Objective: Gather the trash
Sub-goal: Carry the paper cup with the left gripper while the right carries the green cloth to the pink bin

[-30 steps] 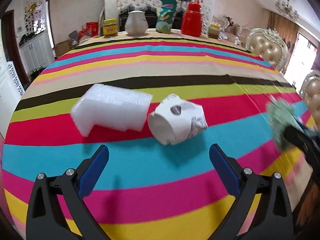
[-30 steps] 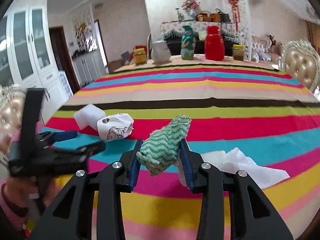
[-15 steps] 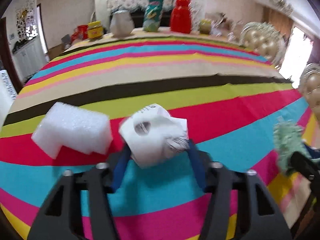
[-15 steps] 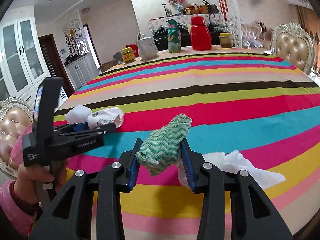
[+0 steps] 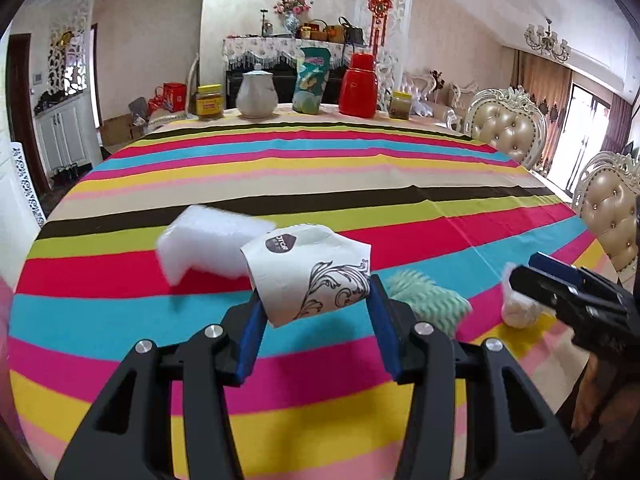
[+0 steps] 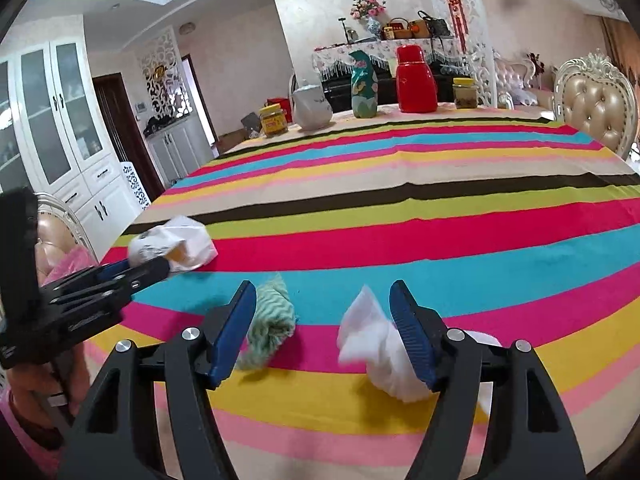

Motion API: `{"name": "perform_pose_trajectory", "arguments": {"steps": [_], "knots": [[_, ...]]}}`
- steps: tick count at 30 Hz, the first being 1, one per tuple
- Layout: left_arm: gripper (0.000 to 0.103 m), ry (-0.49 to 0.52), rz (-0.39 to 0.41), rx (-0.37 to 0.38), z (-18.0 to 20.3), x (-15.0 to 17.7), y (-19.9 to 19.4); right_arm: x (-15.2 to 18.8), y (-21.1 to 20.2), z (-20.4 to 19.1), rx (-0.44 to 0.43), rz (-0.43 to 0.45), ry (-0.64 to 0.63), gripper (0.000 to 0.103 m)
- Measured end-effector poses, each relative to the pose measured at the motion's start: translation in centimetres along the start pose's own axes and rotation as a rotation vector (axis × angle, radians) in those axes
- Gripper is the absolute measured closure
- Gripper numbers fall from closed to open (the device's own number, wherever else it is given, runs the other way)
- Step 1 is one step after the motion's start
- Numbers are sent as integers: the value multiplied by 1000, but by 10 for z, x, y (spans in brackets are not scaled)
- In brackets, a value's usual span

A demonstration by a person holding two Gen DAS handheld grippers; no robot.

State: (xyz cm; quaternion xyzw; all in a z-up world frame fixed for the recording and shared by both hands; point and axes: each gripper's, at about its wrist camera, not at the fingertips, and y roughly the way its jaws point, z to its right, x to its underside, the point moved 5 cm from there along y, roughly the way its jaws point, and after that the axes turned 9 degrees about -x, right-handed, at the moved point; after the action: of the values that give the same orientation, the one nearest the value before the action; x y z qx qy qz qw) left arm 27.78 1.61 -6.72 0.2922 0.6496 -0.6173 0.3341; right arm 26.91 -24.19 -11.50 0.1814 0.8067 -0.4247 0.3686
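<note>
The left gripper (image 5: pixel 316 312) clenches a crushed paper cup (image 5: pixel 310 276), while the right gripper (image 6: pixel 324 332) hangs released, a green cloth (image 6: pixel 270 330) by its left finger.

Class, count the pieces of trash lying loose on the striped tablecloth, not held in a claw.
3: the white foam block at the left, the green cloth beside the open right claw, and the white tissue between its fingers. None seem hidden.

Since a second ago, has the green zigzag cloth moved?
Yes. The green zigzag cloth has left the right tool, now open, and lies on the striped tablecloth by its left finger.
</note>
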Motion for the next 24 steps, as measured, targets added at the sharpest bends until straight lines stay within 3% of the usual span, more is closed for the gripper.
{"name": "perform_pose_trajectory", "arguments": {"steps": [8, 16, 19, 20, 24], "knots": [[55, -24, -12, -37, -29, 21, -13, 10, 26, -39, -92, -80, -89, 39], [55, -43, -1, -55, -52, 35, -32, 10, 66, -46, 1, -204, -133, 40], [55, -42, 4, -56, -56, 39, -36, 13, 76, -42, 37, -254, -131, 54], [55, -45, 4, -53, -58, 40, -38, 13, 76, -42, 45, -255, -132, 67], [55, -51, 9, -52, -59, 40, -40, 13, 67, -48, 49, -213, -168, 71]]}}
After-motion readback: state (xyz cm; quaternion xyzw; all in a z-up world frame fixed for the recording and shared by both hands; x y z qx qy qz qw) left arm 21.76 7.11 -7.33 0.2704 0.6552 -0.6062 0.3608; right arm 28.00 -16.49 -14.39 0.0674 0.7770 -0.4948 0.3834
